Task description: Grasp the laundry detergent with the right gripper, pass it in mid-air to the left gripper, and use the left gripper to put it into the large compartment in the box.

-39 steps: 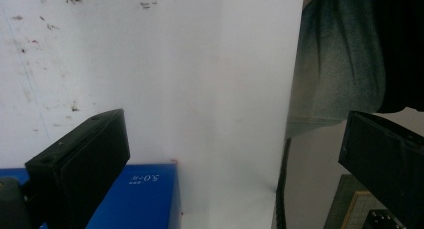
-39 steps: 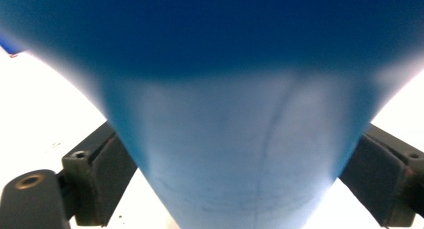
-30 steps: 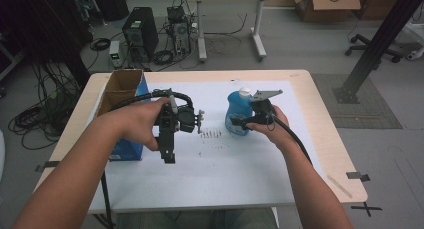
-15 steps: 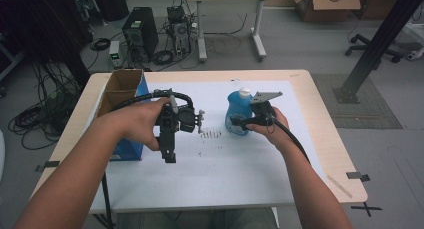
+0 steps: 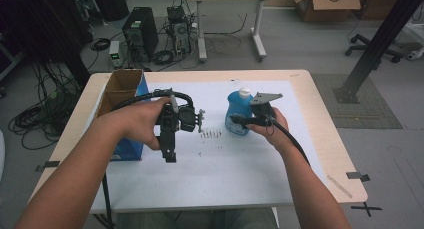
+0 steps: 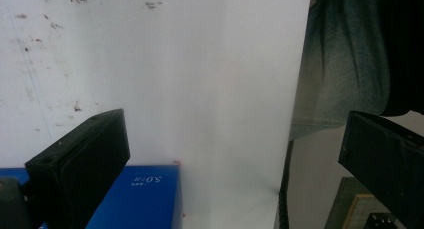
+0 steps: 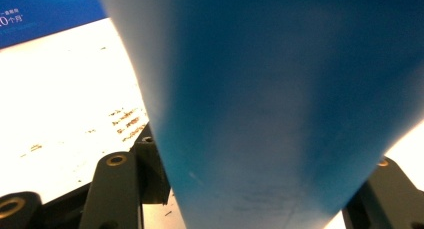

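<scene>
While the right tongs (image 5: 239,122) have just been closing around the blue bottle (image 5: 237,113), which stands upright on the white sheet (image 5: 225,179) toward the far right of the bench (image 5: 327,139), the right gripper view shows the bottle's blue wall (image 7: 280,104) wedged between the two black jaws, so they look clamped on its lower body. The left tongs (image 5: 169,150) hang above the sheet near the blue carton (image 5: 125,96), pointing toward the person's edge, with their jaws wide apart and nothing between them.

The main hazard, as I judge it, is the bottle's shape: it tapers and looks like smooth plastic, so a grip low on the body could slide or let the bottle tip forward once lifted, since most of its mass sits above the jaws. Squeezing harder may dent the soft wall, and if the white cap (image 5: 243,92) is loose, liquid could spill onto the sheet. A small patch of dark specks (image 5: 210,134) lies just beside the bottle; dragging rather than lifting would smear or scatter them.
</scene>
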The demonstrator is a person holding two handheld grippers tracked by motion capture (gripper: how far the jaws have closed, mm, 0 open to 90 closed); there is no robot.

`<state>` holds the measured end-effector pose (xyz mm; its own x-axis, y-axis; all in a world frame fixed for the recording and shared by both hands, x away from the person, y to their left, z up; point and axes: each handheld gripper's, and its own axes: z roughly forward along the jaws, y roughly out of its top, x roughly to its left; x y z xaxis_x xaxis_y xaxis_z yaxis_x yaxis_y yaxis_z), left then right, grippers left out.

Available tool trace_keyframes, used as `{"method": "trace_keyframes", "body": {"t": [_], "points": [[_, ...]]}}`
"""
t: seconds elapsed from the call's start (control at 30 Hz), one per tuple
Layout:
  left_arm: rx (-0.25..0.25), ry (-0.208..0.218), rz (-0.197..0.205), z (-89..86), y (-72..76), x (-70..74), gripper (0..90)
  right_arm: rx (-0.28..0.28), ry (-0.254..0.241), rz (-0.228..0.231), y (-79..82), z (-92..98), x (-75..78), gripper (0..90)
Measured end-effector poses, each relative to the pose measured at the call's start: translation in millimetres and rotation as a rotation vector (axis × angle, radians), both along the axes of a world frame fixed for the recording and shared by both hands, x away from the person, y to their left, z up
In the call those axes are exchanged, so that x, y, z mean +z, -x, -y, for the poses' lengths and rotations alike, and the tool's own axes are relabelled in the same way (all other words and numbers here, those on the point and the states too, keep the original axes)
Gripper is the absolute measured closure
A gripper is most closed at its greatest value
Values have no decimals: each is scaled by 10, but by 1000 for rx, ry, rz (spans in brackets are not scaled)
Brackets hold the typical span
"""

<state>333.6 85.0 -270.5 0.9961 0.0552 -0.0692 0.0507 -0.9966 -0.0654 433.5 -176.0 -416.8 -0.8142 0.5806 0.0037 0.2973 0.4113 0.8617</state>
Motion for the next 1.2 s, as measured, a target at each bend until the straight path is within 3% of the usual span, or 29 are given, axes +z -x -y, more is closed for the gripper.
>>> {"method": "trace_keyframes", "body": {"t": [0.37, 0.5, 0.87, 1.2], "points": [[-2, 4, 4, 4, 7, 24, 2, 30, -1, 1, 29, 26, 31, 452], [2, 10, 7, -3, -2, 38, 2, 73, -15, 15, 110, 69, 183, 456], [0, 11, 15, 14, -25, 99, 2, 150, 13, 37, 267, 139, 520, 459], [2, 16, 28, 46, -49, 163, 2, 240, 82, 42, 422, 204, 758, 458]]}}
